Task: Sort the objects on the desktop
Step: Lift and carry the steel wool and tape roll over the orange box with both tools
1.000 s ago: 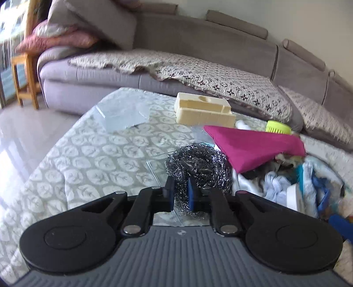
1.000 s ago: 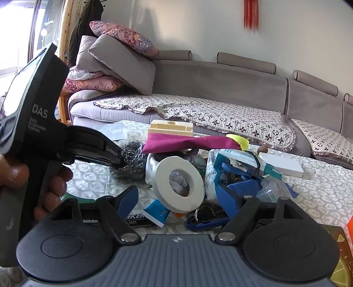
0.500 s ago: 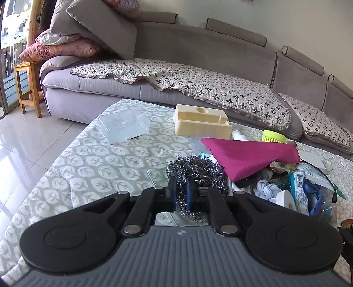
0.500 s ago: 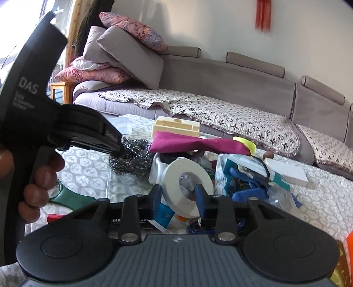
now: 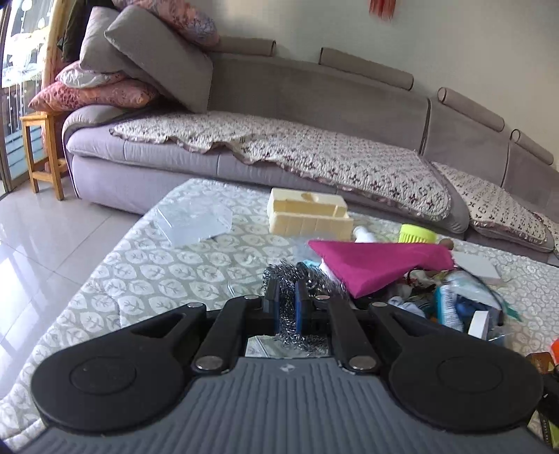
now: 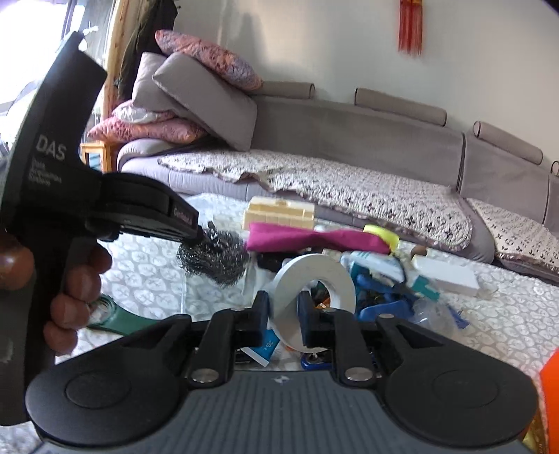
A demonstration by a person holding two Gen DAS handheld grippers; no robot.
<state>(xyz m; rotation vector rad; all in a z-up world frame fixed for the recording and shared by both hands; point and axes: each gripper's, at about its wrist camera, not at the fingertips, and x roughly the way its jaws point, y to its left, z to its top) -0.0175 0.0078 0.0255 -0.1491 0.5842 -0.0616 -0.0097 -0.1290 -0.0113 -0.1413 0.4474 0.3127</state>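
Steel scourer clamped — table edge near

Hidden and cut-off parts

The steel scourer's lower half sits behind the left gripper's body; an orange object is cut by the right edge; the clutter pile is motion-blurred.

Beyond the hand-held gripper runs a long grey sofa, its seat under a floral quilted cover. To the far left, grey and pink cushions pile on its end — a wooden stool stands beside it on the pale tiled floor. A red tassel hangs on the wall above.
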